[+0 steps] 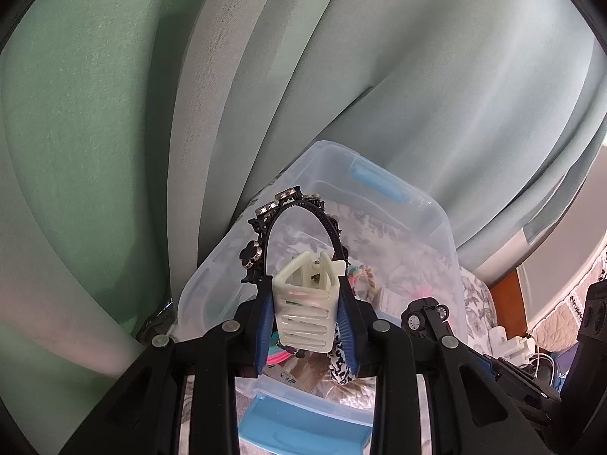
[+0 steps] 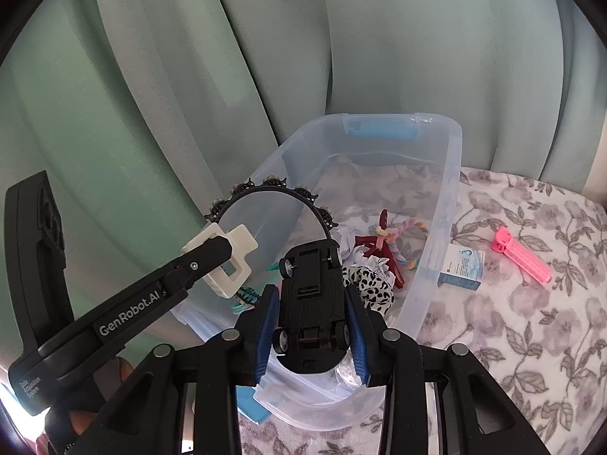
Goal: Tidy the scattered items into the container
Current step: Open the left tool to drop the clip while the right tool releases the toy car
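clear plastic container [image 2: 447, 189]: one black toy car [image 2: 313, 303] (gripped), one pink clip [image 2: 521, 256] outside.

1. You have one clear bin [image 2: 447, 174].
2. One toy car [image 2: 311, 303].
3. One headband [image 2: 273, 189].
4. One white slotted clip [image 1: 307, 314].
5. One small box [image 2: 463, 267].
6. One pink clip [image 2: 521, 259].
7. One pastel braided loop [image 2: 402, 235].
8. Two grippers: left gripper [image 1: 305, 326], right gripper [image 2: 311, 326].
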Motion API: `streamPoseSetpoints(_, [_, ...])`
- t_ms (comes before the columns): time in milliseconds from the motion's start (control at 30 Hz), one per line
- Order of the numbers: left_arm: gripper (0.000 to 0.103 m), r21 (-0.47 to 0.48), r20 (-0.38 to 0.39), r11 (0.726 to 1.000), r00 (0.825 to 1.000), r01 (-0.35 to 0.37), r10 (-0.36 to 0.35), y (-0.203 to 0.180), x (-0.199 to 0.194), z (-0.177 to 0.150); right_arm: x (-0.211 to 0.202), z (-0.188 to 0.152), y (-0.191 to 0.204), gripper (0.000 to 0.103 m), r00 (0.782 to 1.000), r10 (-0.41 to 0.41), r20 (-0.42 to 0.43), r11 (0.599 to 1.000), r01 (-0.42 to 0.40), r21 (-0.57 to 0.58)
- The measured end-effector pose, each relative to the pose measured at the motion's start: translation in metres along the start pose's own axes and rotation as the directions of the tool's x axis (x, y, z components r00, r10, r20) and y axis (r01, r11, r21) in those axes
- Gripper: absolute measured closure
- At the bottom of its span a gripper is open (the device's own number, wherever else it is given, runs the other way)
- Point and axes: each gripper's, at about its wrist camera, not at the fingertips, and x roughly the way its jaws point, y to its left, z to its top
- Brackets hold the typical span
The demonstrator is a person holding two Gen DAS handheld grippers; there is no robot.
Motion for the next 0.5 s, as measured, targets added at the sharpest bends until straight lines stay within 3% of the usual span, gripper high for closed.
streamPoseSetpoints(500, [0.07,0.009,-0.004,1.0,1.0,-0.001,0.001,0.001,-0.0007,-0.0016,-0.0049,0.0005,0.002,0.065,1.0,-0.015,0.013,1.0,0.015,-0.01])
